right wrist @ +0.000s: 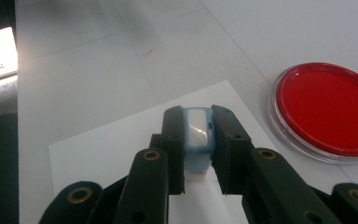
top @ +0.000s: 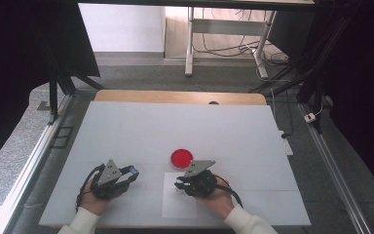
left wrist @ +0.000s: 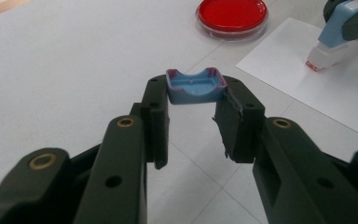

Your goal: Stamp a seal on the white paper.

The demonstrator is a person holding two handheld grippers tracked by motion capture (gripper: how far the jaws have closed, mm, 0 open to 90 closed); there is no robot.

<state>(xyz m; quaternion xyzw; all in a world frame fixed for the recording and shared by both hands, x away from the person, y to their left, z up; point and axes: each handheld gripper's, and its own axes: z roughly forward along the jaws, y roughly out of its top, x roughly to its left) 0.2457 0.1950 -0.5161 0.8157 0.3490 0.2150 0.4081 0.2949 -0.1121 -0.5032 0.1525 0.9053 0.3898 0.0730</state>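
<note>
Two black grippers work low over a white table [top: 126, 126], one in each of the person's hands. The left gripper [left wrist: 192, 100] clamps a small blue cap [left wrist: 195, 87] between its tips — a shallow, squarish plastic tray with raised rims, scooped edges and reddish stains along the lip, its hollow side facing the camera. The right gripper [right wrist: 198, 140] is closed on a blue stamp [right wrist: 197, 133], a smooth plastic block with rounded corners and a glossy pale window on top; in the left gripper view its white, red-tipped foot points down at a plain white sheet of paper [right wrist: 121, 149] lying flat on the table. Just beyond the paper sits a round dish [right wrist: 327, 109] — clear plastic rim, flat and filled with glossy red. In the high view both hands lie near the front edge of the table, white sleeves showing, left gripper angled right toward the paper, right gripper over the sheet, the dish just behind it.
</note>
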